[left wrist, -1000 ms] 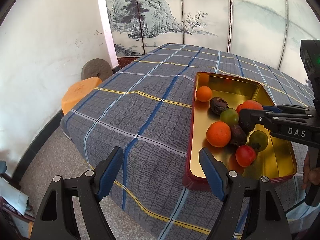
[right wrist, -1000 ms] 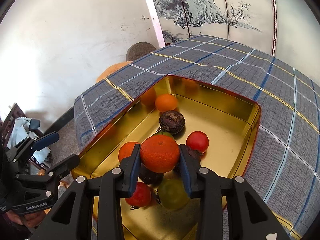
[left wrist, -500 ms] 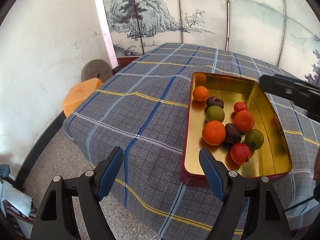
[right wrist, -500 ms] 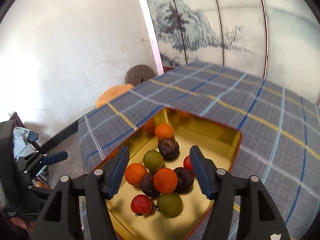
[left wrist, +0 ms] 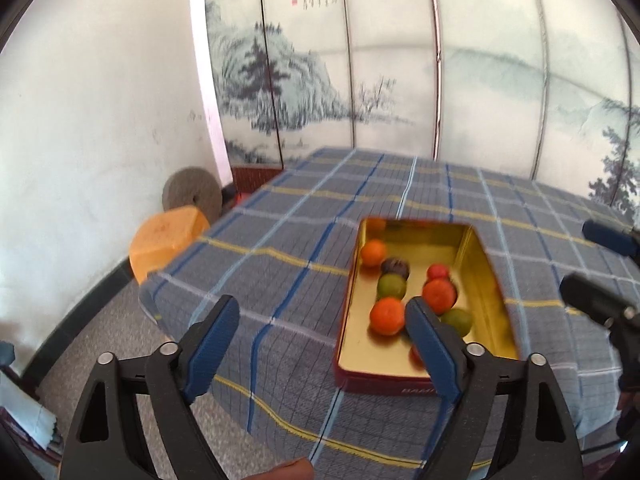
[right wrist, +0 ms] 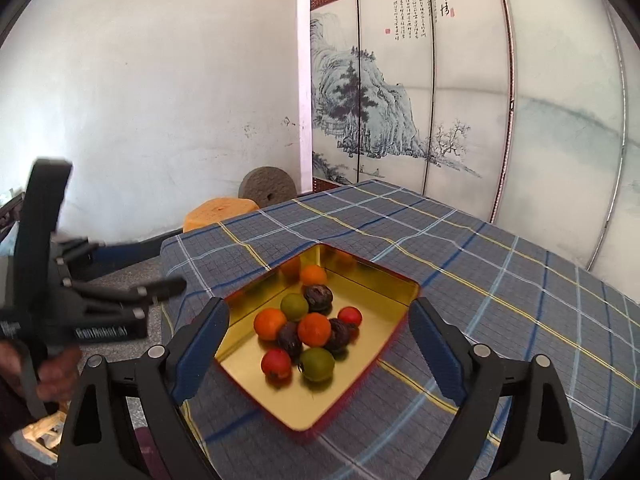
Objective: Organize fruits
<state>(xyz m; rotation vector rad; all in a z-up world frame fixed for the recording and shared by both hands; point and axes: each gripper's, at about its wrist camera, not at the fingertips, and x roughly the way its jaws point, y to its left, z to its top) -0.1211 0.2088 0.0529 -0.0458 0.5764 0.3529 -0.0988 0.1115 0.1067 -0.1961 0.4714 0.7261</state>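
Note:
A gold tin tray [right wrist: 384, 288] with a red outer wall sits on the plaid tablecloth; it also shows in the left wrist view [left wrist: 486, 276]. In it lie several fruits: oranges [right wrist: 314, 329], dark passion fruits [right wrist: 319, 297], green fruits [right wrist: 317, 364] and red tomatoes [right wrist: 276, 363]. My right gripper [right wrist: 318, 350] is open and empty, held back above the tray's near corner. My left gripper [left wrist: 322, 346] is open and empty, off the table's front left edge. Its right finger hides part of the fruit.
The table wears a blue-grey plaid cloth [left wrist: 304, 240]. An orange stool [left wrist: 166, 240] and a round millstone [left wrist: 192, 198] stand by the white wall. A painted folding screen [right wrist: 440, 92] stands behind the table. The other gripper shows at the left [right wrist: 80, 312].
My right gripper let go of the orange into the tray, opened and drew back and up. My left gripper also pulled back and tilted up.

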